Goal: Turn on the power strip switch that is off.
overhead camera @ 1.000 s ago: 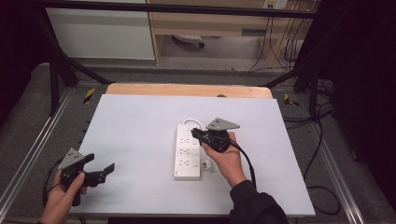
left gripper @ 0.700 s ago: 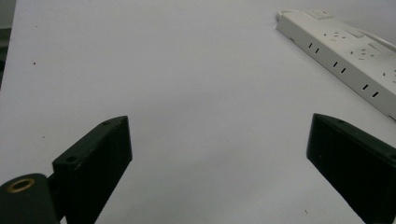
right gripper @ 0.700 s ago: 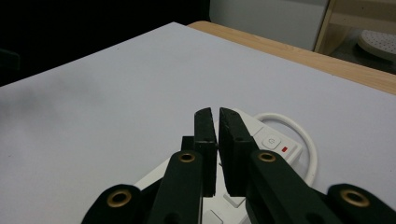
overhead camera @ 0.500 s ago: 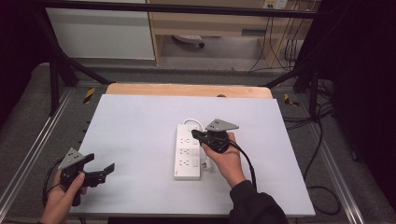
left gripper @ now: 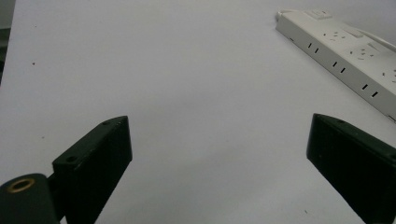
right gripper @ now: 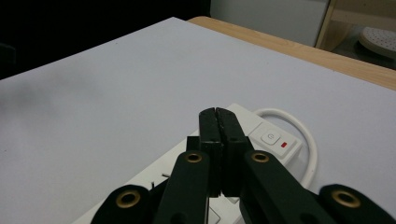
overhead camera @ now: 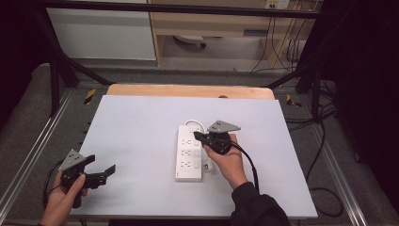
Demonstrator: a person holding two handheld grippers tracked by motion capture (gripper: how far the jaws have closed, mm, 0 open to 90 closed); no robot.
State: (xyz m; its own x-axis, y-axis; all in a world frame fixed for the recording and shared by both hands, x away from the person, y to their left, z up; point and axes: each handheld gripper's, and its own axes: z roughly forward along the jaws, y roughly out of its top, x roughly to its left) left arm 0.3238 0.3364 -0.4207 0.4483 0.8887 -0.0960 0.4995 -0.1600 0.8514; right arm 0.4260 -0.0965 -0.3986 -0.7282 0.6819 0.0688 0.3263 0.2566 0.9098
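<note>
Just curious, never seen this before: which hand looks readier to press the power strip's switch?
The right. Its tool hangs shut over the power strip, with its tips near the switch. The left tool sits open, well off near the table's corner.

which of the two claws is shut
The right claw, held over the white power strip near its switch end: its two black jaws are pressed flat together with nothing between them. The left claw stands wide open above bare table.

Power strip (overhead camera: 189, 153) lay mid-table (overhead camera: 136, 132); right gripper (overhead camera: 197, 136) over its far end, left gripper (overhead camera: 101, 172) well apart, near-left.
</note>
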